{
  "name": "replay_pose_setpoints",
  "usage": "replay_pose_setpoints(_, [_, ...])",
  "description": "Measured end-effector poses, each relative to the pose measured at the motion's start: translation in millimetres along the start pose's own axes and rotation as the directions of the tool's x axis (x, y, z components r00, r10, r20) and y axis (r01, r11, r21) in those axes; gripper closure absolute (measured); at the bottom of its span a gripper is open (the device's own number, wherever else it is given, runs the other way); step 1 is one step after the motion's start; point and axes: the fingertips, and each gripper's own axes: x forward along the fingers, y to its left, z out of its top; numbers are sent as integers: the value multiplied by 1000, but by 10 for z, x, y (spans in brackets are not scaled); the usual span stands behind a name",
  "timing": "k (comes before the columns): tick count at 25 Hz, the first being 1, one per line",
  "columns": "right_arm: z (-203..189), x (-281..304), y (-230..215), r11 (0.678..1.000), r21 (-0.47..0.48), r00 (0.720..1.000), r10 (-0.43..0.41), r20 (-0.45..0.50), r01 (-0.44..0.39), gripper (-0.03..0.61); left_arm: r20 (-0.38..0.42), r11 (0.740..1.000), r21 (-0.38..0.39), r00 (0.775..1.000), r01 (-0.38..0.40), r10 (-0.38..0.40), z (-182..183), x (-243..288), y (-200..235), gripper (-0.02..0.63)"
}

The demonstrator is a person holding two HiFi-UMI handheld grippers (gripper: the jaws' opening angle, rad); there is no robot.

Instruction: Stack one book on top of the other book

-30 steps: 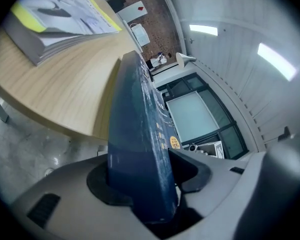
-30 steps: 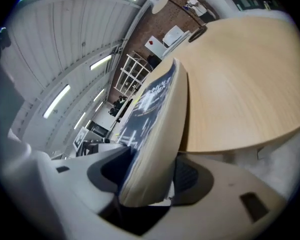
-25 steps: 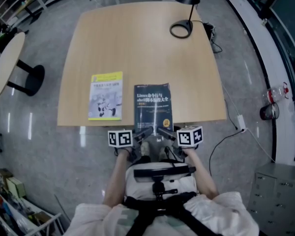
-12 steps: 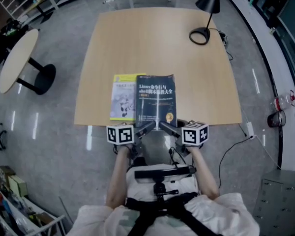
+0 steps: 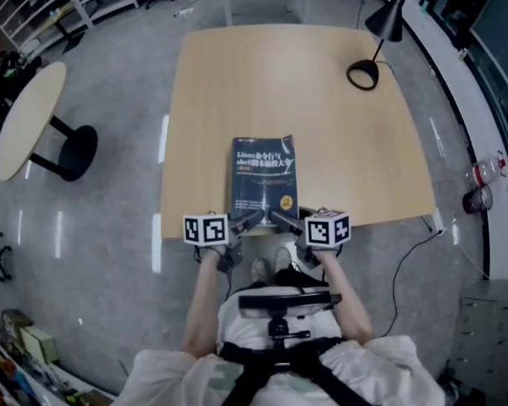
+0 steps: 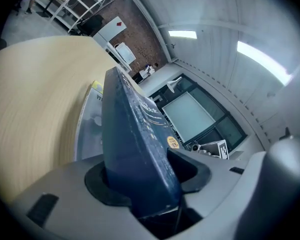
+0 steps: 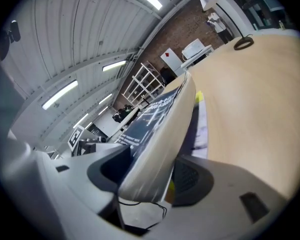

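We grip the dark blue Linux book (image 5: 264, 176) by its near corners, left gripper (image 5: 252, 219) and right gripper (image 5: 279, 218) both clamped on it, yellow book (image 6: 89, 121) beneath, wooden table (image 5: 339, 134)

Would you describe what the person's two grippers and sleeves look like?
The left gripper and right gripper have grey moulded bodies, darker inside the jaws; each carries a white cube of black square markers. The person wears short white sleeves.

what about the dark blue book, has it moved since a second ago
Yes. The dark blue book has moved left across the table, from beside the yellow book to over it.
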Motion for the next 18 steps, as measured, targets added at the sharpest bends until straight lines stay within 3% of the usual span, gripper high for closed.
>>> replay_pose_setpoints(6, [28, 150, -218, 998, 47, 999, -38, -29, 39, 322, -32, 999, -40, 999, 5, -7, 71, 159, 219, 391])
replay_pose_setpoints(18, [-24, 177, -353, 992, 27, 993, -120, -13, 121, 304, -74, 997, -59, 997, -42, 38, 30, 204, 298, 391])
